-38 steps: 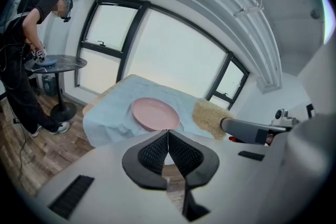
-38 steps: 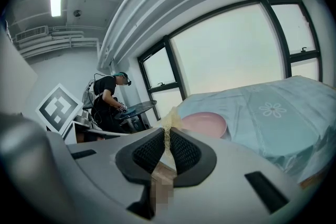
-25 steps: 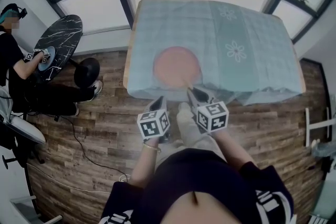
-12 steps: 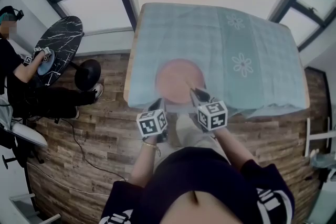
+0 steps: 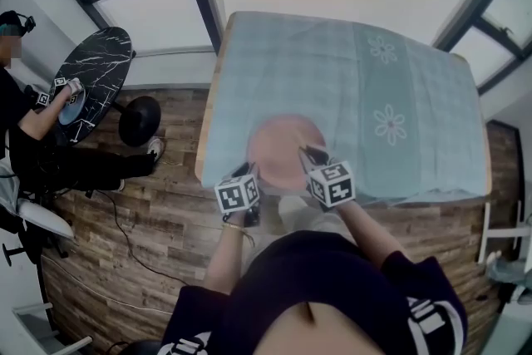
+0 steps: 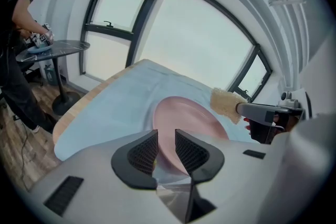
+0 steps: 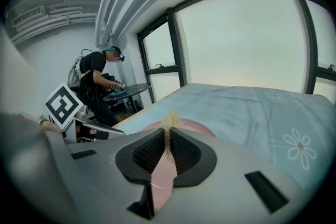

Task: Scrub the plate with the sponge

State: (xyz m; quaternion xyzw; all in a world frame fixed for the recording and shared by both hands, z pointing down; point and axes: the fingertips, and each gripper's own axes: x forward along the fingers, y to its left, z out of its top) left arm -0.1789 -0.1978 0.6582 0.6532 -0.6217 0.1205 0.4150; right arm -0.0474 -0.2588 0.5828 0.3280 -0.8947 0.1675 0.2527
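Note:
A pink plate (image 5: 278, 141) lies on the pale blue tablecloth (image 5: 382, 79), near the table's front edge. My left gripper (image 5: 249, 172) is at the plate's near left rim. In the left gripper view the plate (image 6: 184, 118) shows through the gap of my left gripper (image 6: 166, 147); its jaws are opening and the pads do not press on the rim. My right gripper (image 5: 308, 154) hangs over the plate's near right part, shut on a tan sponge (image 6: 227, 103). In the right gripper view the sponge (image 7: 169, 120) is squeezed thin between the pads above the plate (image 7: 191, 126).
To the left, a person (image 5: 25, 112) works at a round black marble table (image 5: 91, 66) on a wooden floor (image 5: 141, 212). Windows run behind the table. The cloth hangs over the front edge (image 5: 208, 170), with flower prints (image 5: 389, 125) to the right.
Both grippers have moved forward from the table's front edge onto the plate's near rim. The view has shifted, so the table sits lower in the picture.

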